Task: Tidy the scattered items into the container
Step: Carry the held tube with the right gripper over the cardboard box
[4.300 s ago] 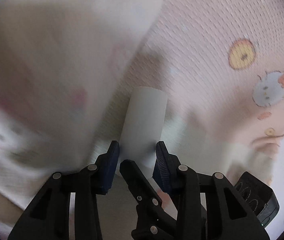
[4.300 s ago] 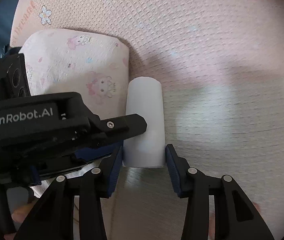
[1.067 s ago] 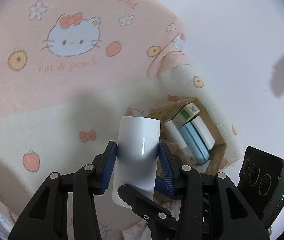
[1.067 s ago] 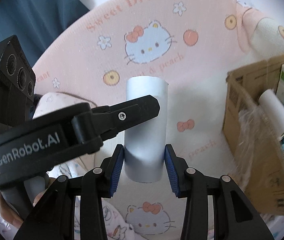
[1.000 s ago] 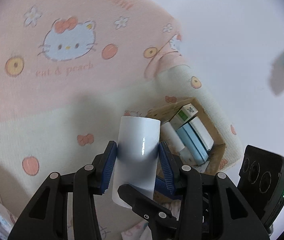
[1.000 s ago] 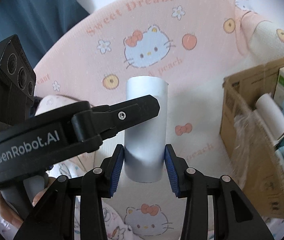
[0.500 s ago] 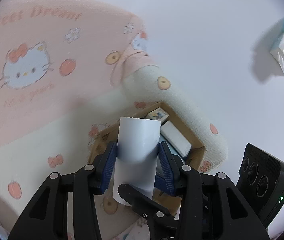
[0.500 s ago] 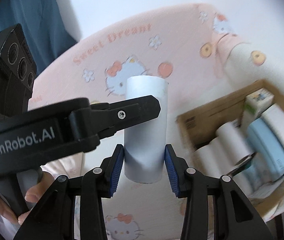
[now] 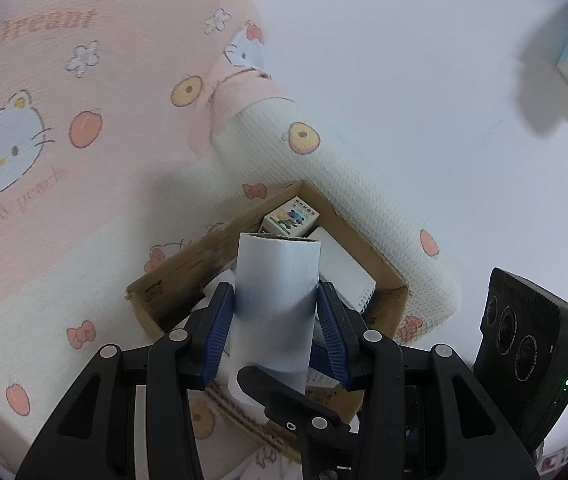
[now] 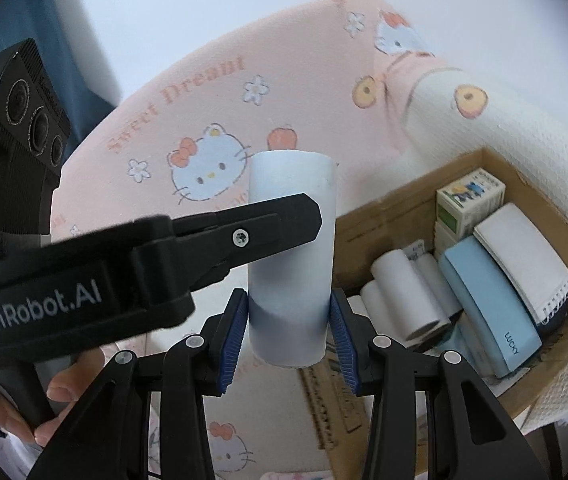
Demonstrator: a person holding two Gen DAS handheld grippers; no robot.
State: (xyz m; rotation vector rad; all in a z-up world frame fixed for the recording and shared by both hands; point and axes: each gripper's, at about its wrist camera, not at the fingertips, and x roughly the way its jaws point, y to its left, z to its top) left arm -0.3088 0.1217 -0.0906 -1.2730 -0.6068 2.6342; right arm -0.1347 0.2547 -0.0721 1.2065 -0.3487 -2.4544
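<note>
A white roll (image 9: 274,304) is clamped by the left gripper (image 9: 276,322) and right gripper (image 10: 289,328) together, held above the cardboard box (image 10: 400,204) just ahead, presumably for steady lowering inside.

roll (image 9: 274,312): lifted off the bedspread where it lay beside a pillow; now in the air over the cardboard box (image 9: 172,280)
left tongs (image 9: 276,320) and right tongs (image 10: 290,328): carried from the bedspread toward the box

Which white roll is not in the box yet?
The big white roll clamped by both grippers, left gripper and right gripper. The smaller rolls already lie inside the cardboard box.
</note>
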